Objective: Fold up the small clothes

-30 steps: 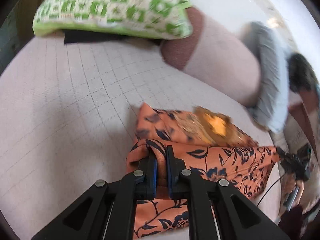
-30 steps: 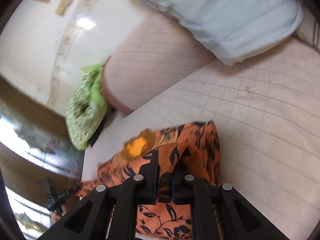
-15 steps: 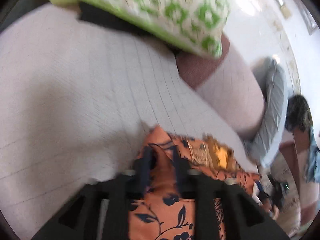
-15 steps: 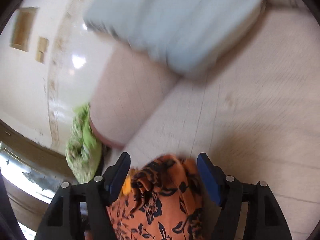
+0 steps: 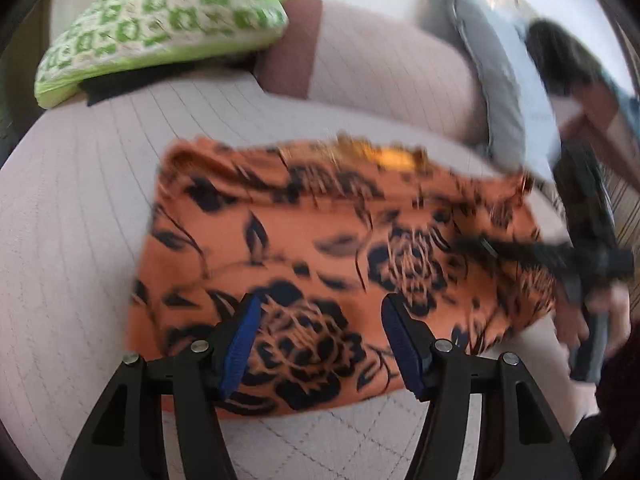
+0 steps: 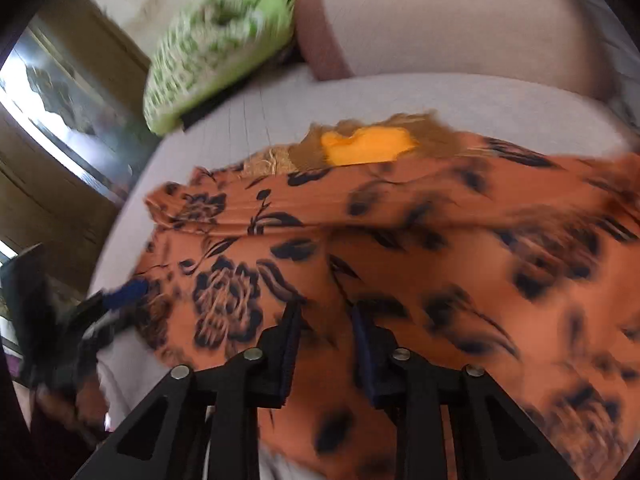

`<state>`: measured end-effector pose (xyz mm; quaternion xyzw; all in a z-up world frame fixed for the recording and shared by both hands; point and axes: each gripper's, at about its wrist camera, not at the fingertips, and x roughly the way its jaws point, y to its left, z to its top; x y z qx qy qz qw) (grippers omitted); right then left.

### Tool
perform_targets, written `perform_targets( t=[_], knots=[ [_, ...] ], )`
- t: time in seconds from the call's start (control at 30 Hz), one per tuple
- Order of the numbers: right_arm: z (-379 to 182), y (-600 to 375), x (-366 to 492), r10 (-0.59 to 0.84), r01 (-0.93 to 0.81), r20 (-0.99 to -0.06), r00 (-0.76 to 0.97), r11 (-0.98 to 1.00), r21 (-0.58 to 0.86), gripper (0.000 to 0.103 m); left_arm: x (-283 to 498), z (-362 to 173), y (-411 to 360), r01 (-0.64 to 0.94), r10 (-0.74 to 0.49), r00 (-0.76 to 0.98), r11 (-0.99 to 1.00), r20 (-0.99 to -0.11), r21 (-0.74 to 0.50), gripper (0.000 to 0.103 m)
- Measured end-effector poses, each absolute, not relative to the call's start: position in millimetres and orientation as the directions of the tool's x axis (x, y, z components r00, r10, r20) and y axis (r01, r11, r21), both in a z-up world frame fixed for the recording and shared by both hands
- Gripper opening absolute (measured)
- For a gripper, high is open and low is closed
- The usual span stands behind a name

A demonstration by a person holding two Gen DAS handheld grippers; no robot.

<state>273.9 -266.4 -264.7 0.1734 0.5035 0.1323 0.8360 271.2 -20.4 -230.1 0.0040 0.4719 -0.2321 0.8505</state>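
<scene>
An orange garment with dark floral print [image 5: 320, 240] lies spread flat on the pale quilted sofa seat [image 5: 80, 240]; a yellow patch shows at its far edge [image 6: 364, 146]. My left gripper [image 5: 320, 340] is open, its blue pads wide apart just above the garment's near edge, holding nothing. My right gripper [image 6: 326, 344] hovers over the garment [image 6: 400, 240] with its jaws a narrow gap apart, and cloth shows between them; it looks open. The right gripper also shows at the right in the left wrist view [image 5: 592, 260], and the left at the left in the right wrist view [image 6: 116, 300].
A green-and-white patterned cushion [image 5: 160, 28] lies at the back left over a dark item. The pink sofa backrest [image 5: 380, 60] runs behind the garment, with a grey-blue pillow [image 5: 500, 92] at the right. A window and wooden wall [image 6: 60, 120] lie beyond the sofa's left end.
Both grippers let go of the garment and pulled back. The garment, bunched and held a second ago, now lies spread flat on the seat.
</scene>
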Motion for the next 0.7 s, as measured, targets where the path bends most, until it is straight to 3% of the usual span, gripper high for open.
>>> perform_targets(
  t=[0.17, 0.23, 0.33, 0.47, 0.6, 0.7],
  knots=[
    [-259, -285, 340, 0.198, 0.142, -0.775, 0.601, 0.927, 0.347, 0.026, 293, -228, -46, 0.41, -0.37, 0.439, 0.893, -0.819, -0.183, 0.064],
    [-251, -313, 341, 0.165, 0.22, -0.727, 0.667, 0.888, 0.403, 0.027, 310, -227, -57, 0.404, -0.375, 0.439, 0.894, -0.816, -0.194, 0.064],
    [-243, -338, 314, 0.186, 0.214, -0.692, 0.698, 0.868, 0.448, 0.031, 341, -234, -73, 0.384, -0.356, 0.438, 0.904, -0.826, -0.187, 0.064],
    [-237, -350, 243, 0.133, 0.14, -0.696, 0.705, 0.937, 0.321, 0.031, 393, -242, -77, 0.299, -0.26, 0.479, 0.946, -0.839, -0.122, 0.064],
    [-247, -369, 184, 0.153, 0.149, -0.707, 0.691, 0.926, 0.346, 0.031, 437, -236, -50, 0.164, -0.268, 0.5, 0.963, -0.824, -0.213, 0.064],
    [-267, -376, 158, 0.138, 0.199, -0.768, 0.626, 0.924, 0.328, 0.031, 442, -231, -32, 0.07, -0.273, 0.491, 0.959, -0.828, -0.275, 0.064]
  ],
)
